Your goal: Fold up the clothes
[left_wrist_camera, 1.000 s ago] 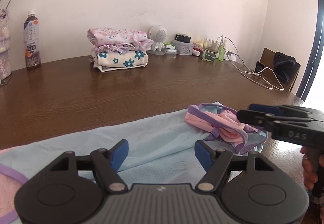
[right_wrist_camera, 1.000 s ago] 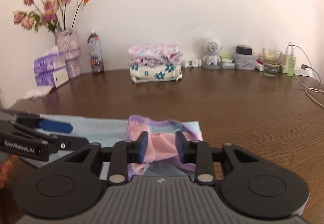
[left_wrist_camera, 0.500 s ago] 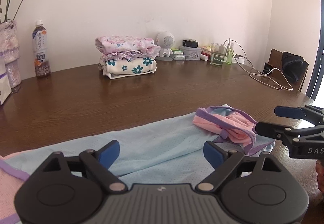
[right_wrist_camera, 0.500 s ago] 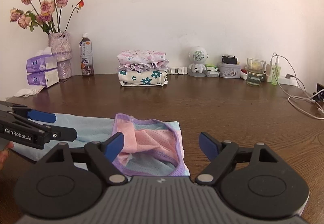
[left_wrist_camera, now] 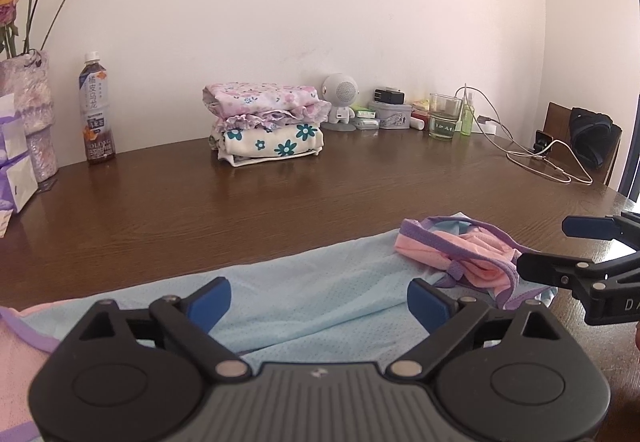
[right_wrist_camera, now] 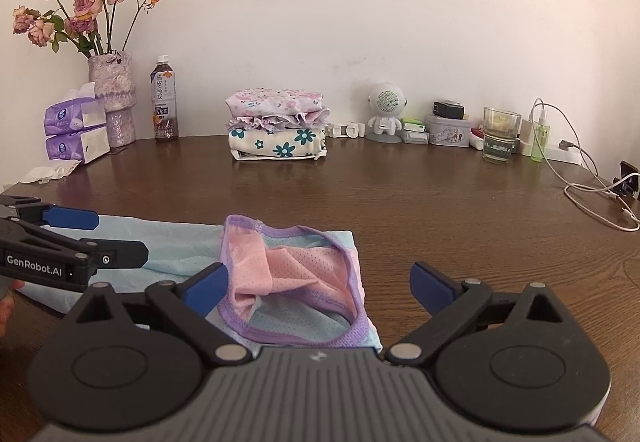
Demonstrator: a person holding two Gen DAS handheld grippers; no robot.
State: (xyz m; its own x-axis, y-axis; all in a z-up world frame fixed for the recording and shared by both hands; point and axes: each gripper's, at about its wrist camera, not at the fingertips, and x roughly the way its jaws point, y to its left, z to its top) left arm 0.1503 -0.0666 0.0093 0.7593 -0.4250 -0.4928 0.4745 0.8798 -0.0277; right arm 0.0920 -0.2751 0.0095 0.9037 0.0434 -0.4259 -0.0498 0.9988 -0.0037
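**Left wrist and right wrist views: both grippers spread wide above the garment**

Left wrist view shows the left gripper (left_wrist_camera: 319,300) low over a light blue garment (left_wrist_camera: 312,302) that lies spread along the near edge of the brown table (left_wrist_camera: 280,202). Its jaws are opening, already very wide, with only flat cloth beneath the gap and neither pad pressing on it. Toward the garment's right end, a pink part with purple trim (left_wrist_camera: 460,254) sits bunched and turned back over the blue.

From the right wrist view, the right gripper (right_wrist_camera: 319,284) hangs over that bunched pink and purple end, near the table's near edge. Its jaws too are opening, nearly at full spread; the cloth lies between and below the blue pads, gripped by neither.

Along the far edge, by the wall, stands a stack of folded clothes (right_wrist_camera: 278,130), a drink bottle (right_wrist_camera: 164,102) and a vase of dried roses (right_wrist_camera: 114,98) to its left, a glass (right_wrist_camera: 500,134) to its right.
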